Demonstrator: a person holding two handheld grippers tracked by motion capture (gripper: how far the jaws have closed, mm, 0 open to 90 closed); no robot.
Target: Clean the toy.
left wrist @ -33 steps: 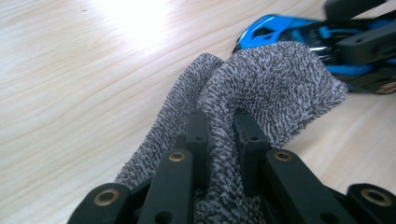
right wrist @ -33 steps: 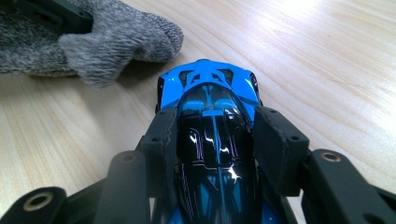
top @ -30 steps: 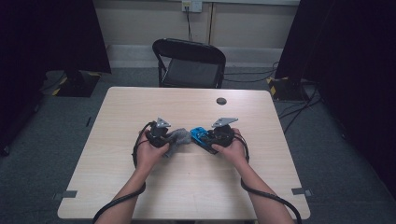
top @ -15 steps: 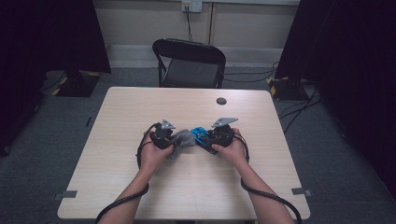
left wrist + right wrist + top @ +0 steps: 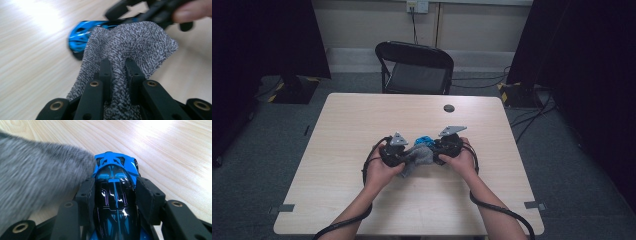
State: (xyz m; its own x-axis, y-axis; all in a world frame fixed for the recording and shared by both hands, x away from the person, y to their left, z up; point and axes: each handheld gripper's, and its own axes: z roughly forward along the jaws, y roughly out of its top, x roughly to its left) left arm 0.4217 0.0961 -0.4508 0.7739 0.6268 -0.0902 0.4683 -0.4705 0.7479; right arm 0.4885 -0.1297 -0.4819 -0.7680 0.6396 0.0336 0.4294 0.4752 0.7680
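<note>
A blue and black toy car (image 5: 115, 195) lies lengthwise between the jaws of my right gripper (image 5: 113, 188), which is shut on its sides. In the high view the car (image 5: 424, 140) shows just left of that gripper (image 5: 439, 150). My left gripper (image 5: 117, 67) is shut on a grey knitted cloth (image 5: 130, 42). The cloth (image 5: 418, 157) drapes against the car (image 5: 80, 37) and covers part of it. In the right gripper view the cloth (image 5: 37, 175) is a grey blur at the left, touching the car's front. Both hands meet at the table's middle, with the left gripper (image 5: 404, 156) close to the right one.
The wooden table (image 5: 342, 125) has a small dark round cap (image 5: 449, 108) near its far edge. A black folding chair (image 5: 414, 67) stands behind the table. Cables trail from both grippers toward the near edge.
My left gripper has moved to the right with the grey cloth, bringing it against the blue car. The right gripper and the car have stayed in place.
</note>
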